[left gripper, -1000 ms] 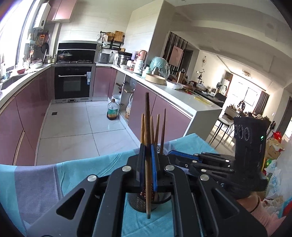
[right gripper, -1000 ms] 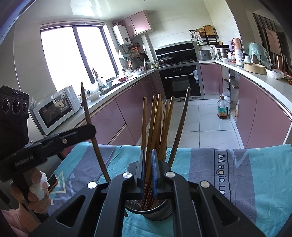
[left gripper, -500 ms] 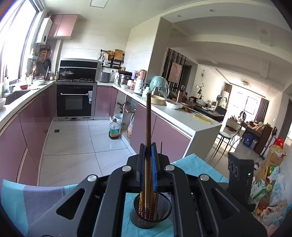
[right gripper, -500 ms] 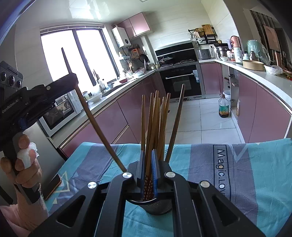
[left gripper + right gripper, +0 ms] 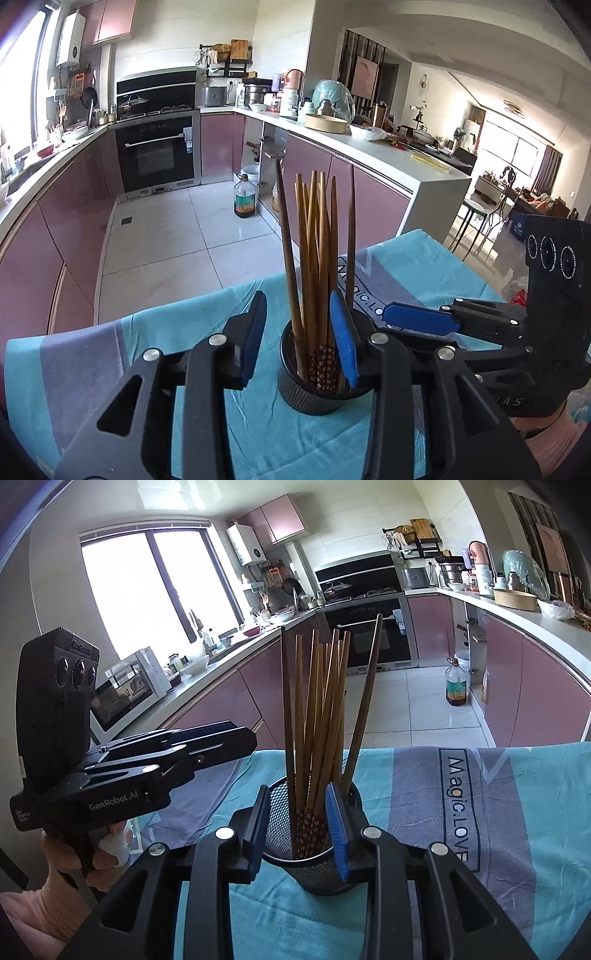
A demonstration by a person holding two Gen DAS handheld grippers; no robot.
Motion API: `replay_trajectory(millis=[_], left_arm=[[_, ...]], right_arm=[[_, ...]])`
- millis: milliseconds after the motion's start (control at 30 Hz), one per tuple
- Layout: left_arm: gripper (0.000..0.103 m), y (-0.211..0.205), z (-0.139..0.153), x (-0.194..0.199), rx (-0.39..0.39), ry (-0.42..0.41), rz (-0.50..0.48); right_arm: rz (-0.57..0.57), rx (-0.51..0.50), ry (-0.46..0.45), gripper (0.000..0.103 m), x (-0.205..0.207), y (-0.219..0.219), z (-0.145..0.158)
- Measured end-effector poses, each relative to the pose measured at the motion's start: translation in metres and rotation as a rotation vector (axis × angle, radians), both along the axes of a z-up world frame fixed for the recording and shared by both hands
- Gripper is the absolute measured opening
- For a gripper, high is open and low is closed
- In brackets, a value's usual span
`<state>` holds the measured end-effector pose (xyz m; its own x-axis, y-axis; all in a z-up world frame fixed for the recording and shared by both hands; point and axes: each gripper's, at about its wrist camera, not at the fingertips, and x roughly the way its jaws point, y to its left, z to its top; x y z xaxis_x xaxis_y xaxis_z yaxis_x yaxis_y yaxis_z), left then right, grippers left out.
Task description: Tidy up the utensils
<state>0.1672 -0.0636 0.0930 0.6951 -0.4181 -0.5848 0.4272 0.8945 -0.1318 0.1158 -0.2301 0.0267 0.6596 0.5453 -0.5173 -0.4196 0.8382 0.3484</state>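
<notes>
Now both tools (image 5: 299,343) (image 5: 299,830) just parted, empty; chopsticks (image 5: 314,258) in holder (image 5: 314,391).

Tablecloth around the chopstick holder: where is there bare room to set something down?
The tablecloth is bare right of the mesh holder, past the "Magic.LOVE" print, and in front of the holder. The left side is crowded by the left gripper. The holder itself is packed with chopsticks.

"Magic.LOVE" runs in dark letters inside a box on the grey band of the teal and grey cloth (image 5: 458,805). "GenRobot.AI" stands in white on the black left tool (image 5: 236,738), its body at the left.
</notes>
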Motion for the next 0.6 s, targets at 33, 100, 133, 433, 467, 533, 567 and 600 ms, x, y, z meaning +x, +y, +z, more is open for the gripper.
replay_trajectory(millis=[33,100,133,433,467,533,567,600], left_arm=[[0.041,0.002,-0.002,-0.003,-0.009,-0.001,0.004],[0.048,0.007,-0.007,-0.009,-0.017,-0.012,0.017],[0.053,0.008,-0.009,-0.012,-0.017,-0.02,0.025],[0.092,0.036,-0.032,-0.062,-0.011,-0.127,0.155],[0.097,0.039,-0.034,-0.068,-0.006,-0.142,0.174],[0.098,0.043,-0.035,-0.079,0.005,-0.175,0.21],[0.098,0.044,-0.036,-0.085,0.013,-0.188,0.221],[0.098,0.046,-0.037,-0.09,0.019,-0.196,0.23]], right_arm=[[-0.004,0.0,0.0,0.035,-0.001,0.0,0.0],[-0.011,-0.001,-0.002,0.04,-0.003,-0.001,-0.001],[-0.016,-0.001,-0.003,0.041,-0.005,-0.002,-0.002],[-0.072,-0.043,-0.059,0.066,-0.026,0.003,-0.001],[-0.082,-0.052,-0.068,0.076,-0.029,0.003,-0.001],[-0.111,-0.071,-0.098,0.079,-0.036,0.005,-0.002],[-0.117,-0.083,-0.108,0.082,-0.039,0.007,-0.002],[-0.127,-0.099,-0.123,0.088,-0.043,0.009,-0.002]])
